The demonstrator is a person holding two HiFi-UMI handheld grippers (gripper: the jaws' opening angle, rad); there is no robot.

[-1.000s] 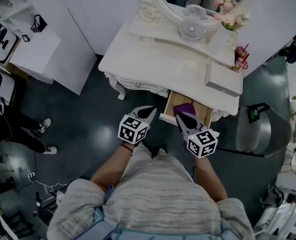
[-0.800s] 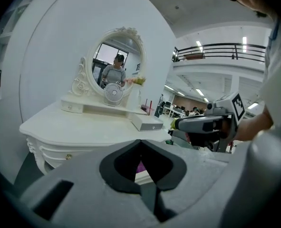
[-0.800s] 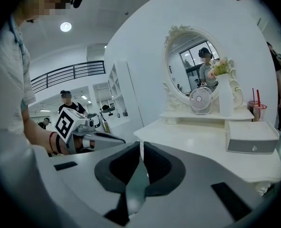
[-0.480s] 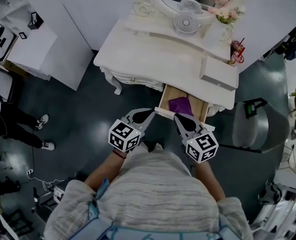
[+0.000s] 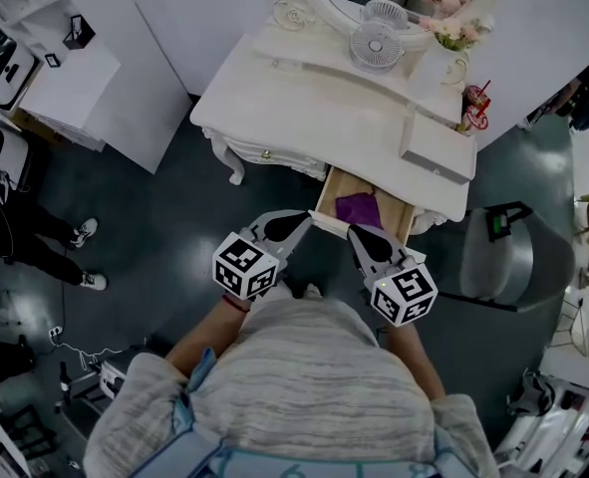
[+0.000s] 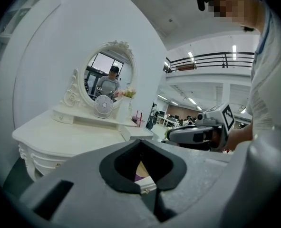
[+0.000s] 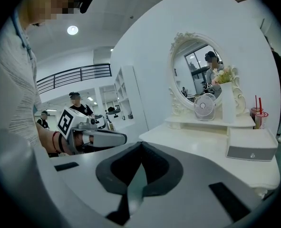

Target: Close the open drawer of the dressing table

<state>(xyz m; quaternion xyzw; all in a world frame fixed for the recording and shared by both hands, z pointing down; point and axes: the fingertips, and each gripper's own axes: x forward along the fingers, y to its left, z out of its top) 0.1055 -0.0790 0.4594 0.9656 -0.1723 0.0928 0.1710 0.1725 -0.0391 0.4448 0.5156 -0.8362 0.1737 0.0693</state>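
The white dressing table (image 5: 304, 108) stands ahead of me. Its wooden drawer (image 5: 335, 189) is pulled out at the front right, with a purple item (image 5: 358, 207) inside. My left gripper (image 5: 302, 217) is shut and empty, its tip just left of the drawer's front corner. My right gripper (image 5: 357, 232) hovers at the drawer's front edge, jaws together with nothing held. In the left gripper view the left gripper (image 6: 140, 141) shows closed jaws, with a sliver of the drawer (image 6: 142, 170) seen through them. The right gripper (image 7: 140, 144) looks along the tabletop, tips meeting.
On the table are a small fan (image 5: 376, 40), a vase of flowers (image 5: 453, 43), a red cup (image 5: 476, 103) and a white box (image 5: 436, 149) below an oval mirror. A grey seat (image 5: 498, 257) stands right of the drawer. A white cabinet (image 5: 75, 88) and a person (image 5: 25, 242) are at the left.
Both grippers have risen a little and stayed by the drawer's front; the left one has drifted slightly. The drawer is open as before.
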